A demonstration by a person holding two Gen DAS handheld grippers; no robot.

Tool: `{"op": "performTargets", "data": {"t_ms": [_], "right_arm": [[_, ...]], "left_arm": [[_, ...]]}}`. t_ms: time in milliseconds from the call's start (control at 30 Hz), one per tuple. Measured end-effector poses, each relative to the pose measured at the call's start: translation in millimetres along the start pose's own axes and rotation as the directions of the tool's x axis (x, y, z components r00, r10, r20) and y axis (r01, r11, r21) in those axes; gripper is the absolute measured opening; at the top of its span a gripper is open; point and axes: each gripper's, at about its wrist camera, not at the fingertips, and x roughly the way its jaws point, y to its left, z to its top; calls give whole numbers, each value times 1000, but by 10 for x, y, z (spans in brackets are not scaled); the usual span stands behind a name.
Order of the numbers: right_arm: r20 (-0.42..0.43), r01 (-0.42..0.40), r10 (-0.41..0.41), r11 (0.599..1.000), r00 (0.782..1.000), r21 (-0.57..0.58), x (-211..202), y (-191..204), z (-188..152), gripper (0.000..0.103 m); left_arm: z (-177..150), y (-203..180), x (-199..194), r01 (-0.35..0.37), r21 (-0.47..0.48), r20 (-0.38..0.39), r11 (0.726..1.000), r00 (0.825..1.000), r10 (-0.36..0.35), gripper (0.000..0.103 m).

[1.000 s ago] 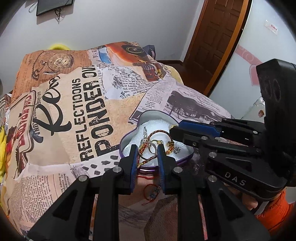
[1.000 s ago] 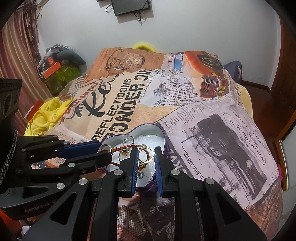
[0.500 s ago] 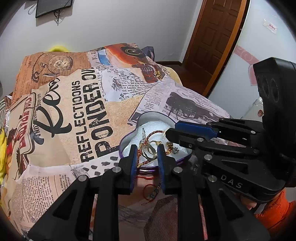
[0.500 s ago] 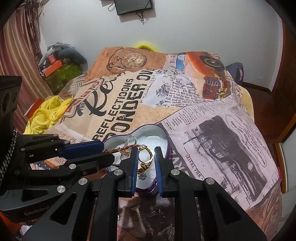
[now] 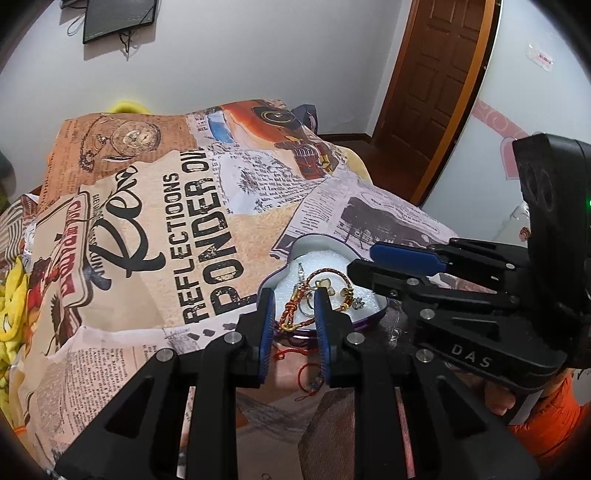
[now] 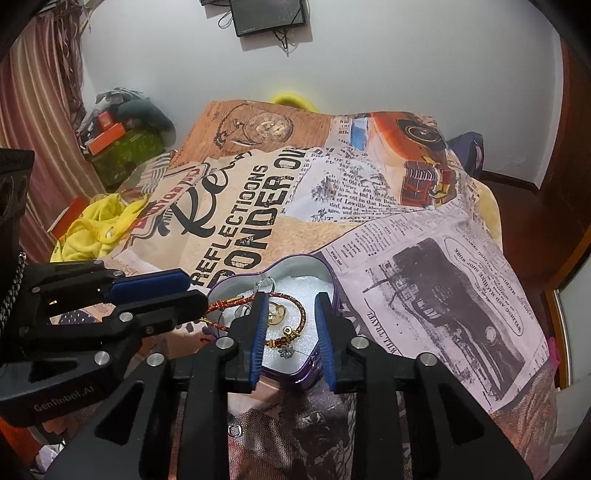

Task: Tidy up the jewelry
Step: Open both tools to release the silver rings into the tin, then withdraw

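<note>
Here, the bed (image 6: pixel 424 280), spread with a newspaper-print cover (image 5: pixel 155 236), fills most of both views and carries the work. Near its front edge sits a heart-shaped tin (image 6: pixel 325 273), purple outside and lined with white foam. Progress: most of the jewelry appears already gathered inside, namely a braided red-and-gold bracelet (image 6: pixel 301 314), a gold ring (image 6: pixel 277 314) and a small silver charm (image 6: pixel 286 352), lying loosely tangled on the foam. Remaining: a red cord (image 5: pixel 288 352) trails over the near rim onto the cover, and the tin has no lid on; none is visible.

The right tool (image 6: pixel 291 332) hangs over the tin, its jaws opening at a narrow gap; the ring and bracelet show between them but are probably not gripped. The left tool (image 5: pixel 294 317) stands at a narrow gap above the tin's near rim, with the knotted end of the bracelet in line between its blue pads (image 5: pixel 266 321); whether they pinch it cannot be told from this angle.

Room: white walls, a dark wall-mounted screen (image 6: pixel 269 14), a brown wooden door (image 5: pixel 439 74), striped curtains (image 6: pixel 40 110), yellow cloth (image 6: pixel 96 229) and boxes (image 6: pixel 110 133) beside the bed.
</note>
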Motion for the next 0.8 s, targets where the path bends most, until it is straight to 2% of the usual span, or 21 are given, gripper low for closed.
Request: {"op": "performTargets", "data": {"t_ms": [333, 433, 467, 667, 800], "right_arm": [[13, 13, -13, 1000, 1000, -23, -168, 70, -17, 25], [20, 20, -20, 999, 1000, -30, -246, 114, -39, 36], [25, 22, -21, 999, 999, -32, -277, 128, -49, 40], [28, 34, -32, 998, 999, -50, -378, 201, -89, 41], [18, 41, -40, 998, 999, -50, -396, 208, -152, 41]], "left_arm": [[-60, -44, -217, -13, 1, 11, 1000, 1000, 13, 21], [-87, -78, -297, -18, 8, 15, 1000, 1000, 18, 21], [-97, -89, -330, -21, 11, 17, 1000, 1000, 21, 22], [-163, -126, -503, -24, 8, 35, 1000, 999, 24, 35], [-231, -122, -559, -29, 3, 28, 1000, 999, 29, 36]]}}
